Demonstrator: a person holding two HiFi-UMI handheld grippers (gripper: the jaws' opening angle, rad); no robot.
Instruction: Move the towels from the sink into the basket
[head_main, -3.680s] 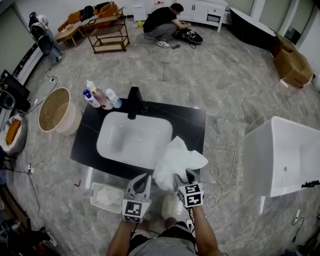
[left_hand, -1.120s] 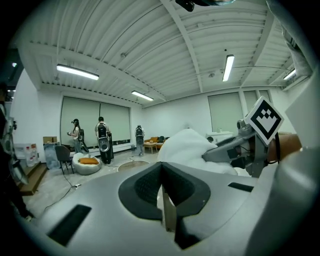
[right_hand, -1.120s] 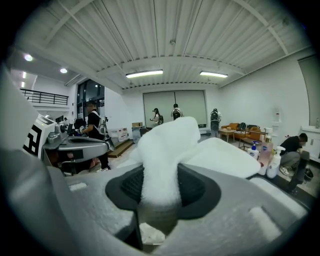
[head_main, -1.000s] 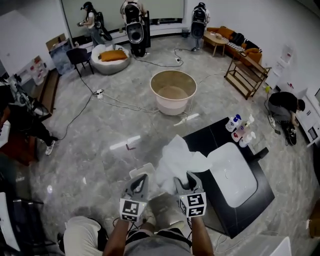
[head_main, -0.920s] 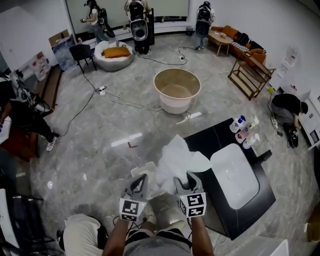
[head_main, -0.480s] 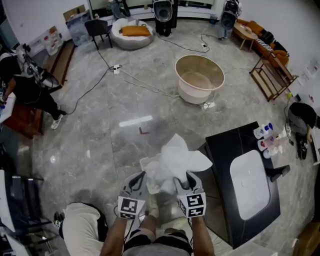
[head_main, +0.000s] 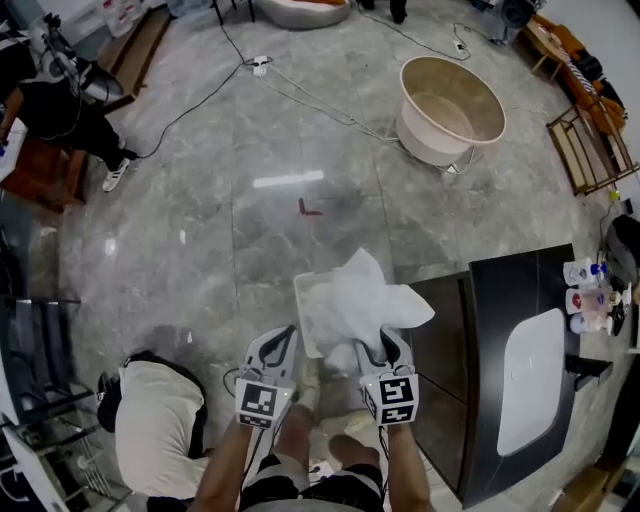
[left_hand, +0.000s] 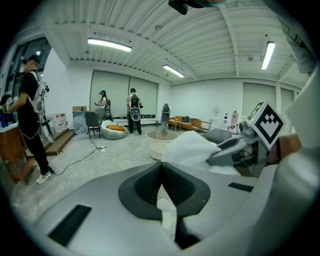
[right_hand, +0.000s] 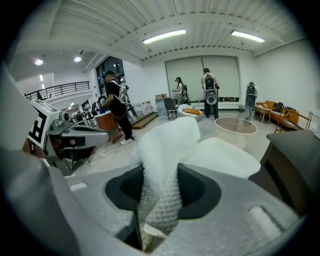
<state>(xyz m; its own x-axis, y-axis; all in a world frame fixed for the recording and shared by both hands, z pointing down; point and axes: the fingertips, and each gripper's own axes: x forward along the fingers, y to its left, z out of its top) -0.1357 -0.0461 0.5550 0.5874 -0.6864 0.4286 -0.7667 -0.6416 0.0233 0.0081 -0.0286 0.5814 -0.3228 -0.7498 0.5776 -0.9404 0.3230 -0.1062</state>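
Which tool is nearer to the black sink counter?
Right. The right tool, shut on the white towel, is close beside the black sink counter; the left tool is farther off, on the right tool's other side.

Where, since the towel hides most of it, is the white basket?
Head view, centre: the basket sits on the floor just left of the black sink counter, below the towel held by the right gripper.
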